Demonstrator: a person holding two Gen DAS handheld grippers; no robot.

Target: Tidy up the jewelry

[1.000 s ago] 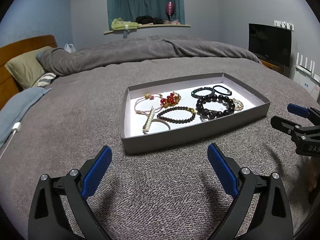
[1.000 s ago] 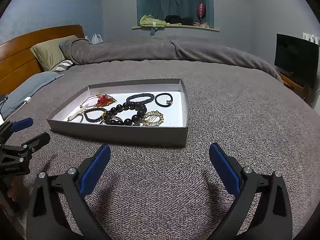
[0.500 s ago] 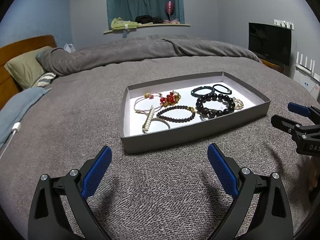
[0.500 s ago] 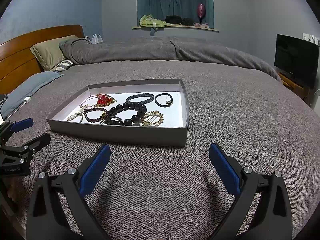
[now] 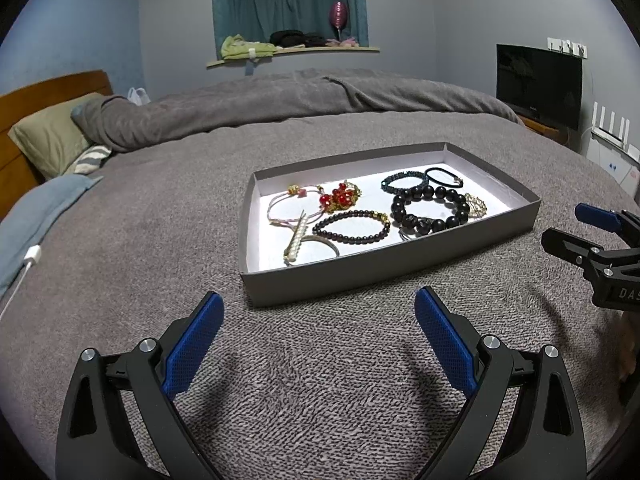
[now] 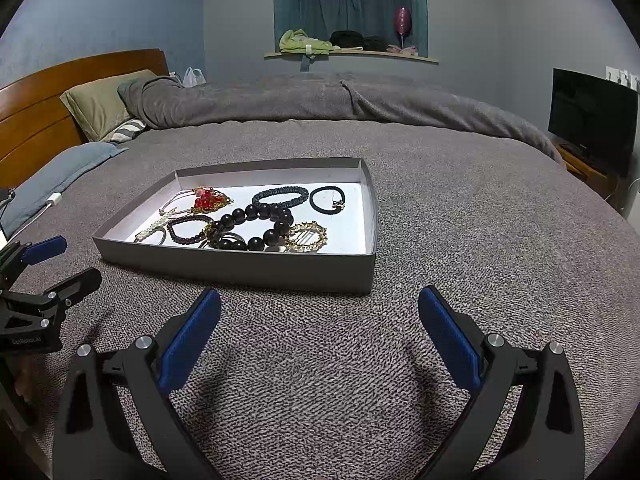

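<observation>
Left wrist view looks over a grey bed cover (image 5: pixel 160 220) toward a shallow grey tray (image 5: pixel 380 258) lying flat on it, with the left gripper (image 5: pixel 318 332) low in front, its blue-padded jaws spread wide and nothing between them. Inside the tray, on its white floor, lies the jewelry: a pink cord bracelet (image 5: pixel 288 206) at the left, a red bead cluster (image 5: pixel 338 198) touching it, a pearl hair clip (image 5: pixel 295 240) toward the near wall, a small dark bead bracelet (image 5: pixel 352 228) in the middle, a large black bead bracelet (image 5: pixel 430 210) to the right of it, a teal beaded bracelet (image 5: pixel 402 182) and a black hair tie (image 5: pixel 444 176) near the far wall, and a gold piece (image 5: pixel 476 204) partly under the large beads. The right gripper (image 5: pixel 580 228) shows at the right edge of this view, beside the tray and apart from it. From the right wrist view, the right gripper's jaws are likewise wide apart and hold nothing, hovering just short of the tray's near wall, while the left gripper sits at the left edge, clear of the tray. Behind the bed stand a wooden headboard (image 6: pixel 36 120), an olive pillow (image 6: pixel 100 100) and a dark television (image 6: pixel 592 120).
</observation>
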